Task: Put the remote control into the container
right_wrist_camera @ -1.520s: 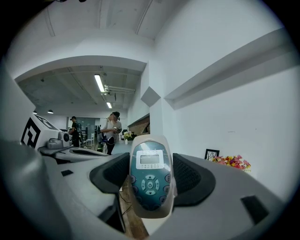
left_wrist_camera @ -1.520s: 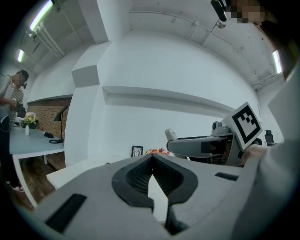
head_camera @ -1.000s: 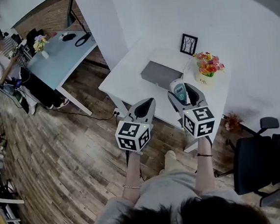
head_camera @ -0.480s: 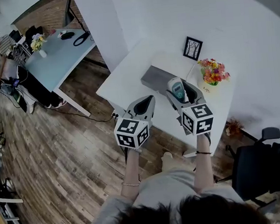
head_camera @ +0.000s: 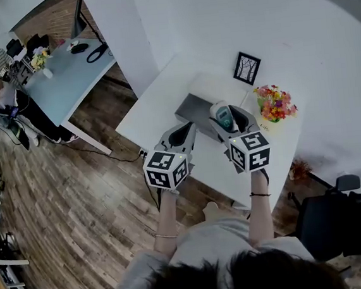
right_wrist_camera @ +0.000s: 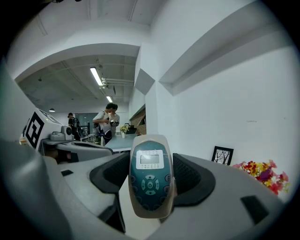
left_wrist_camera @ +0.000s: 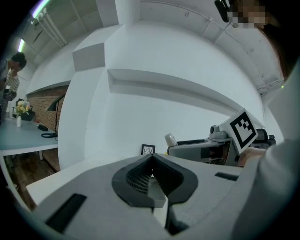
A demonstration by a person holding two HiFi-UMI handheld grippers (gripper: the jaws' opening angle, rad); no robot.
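Currently your right gripper [right_wrist_camera: 151, 165] clamps the remote control [right_wrist_camera: 150, 187] between wide-set jaws. Your left gripper [left_wrist_camera: 151, 160] is closed, empty. Button markings unreadable.

Carried remote control [head_camera: 223, 115] in right gripper [head_camera: 230, 118] farther, over right end of container [head_camera: 193, 109]; brought left gripper [head_camera: 184, 130] to its near edge.

On my left gripper [left_wrist_camera: 151, 158] the jaws are pressed together, nothing in them. Right of frame there's the right gripper [left_wrist_camera: 178, 149], with the pale tip of the remote control [left_wrist_camera: 170, 139] poking out. Small framed picture [left_wrist_camera: 148, 149] dead centre, by the white wall [left_wrist_camera: 154, 112].
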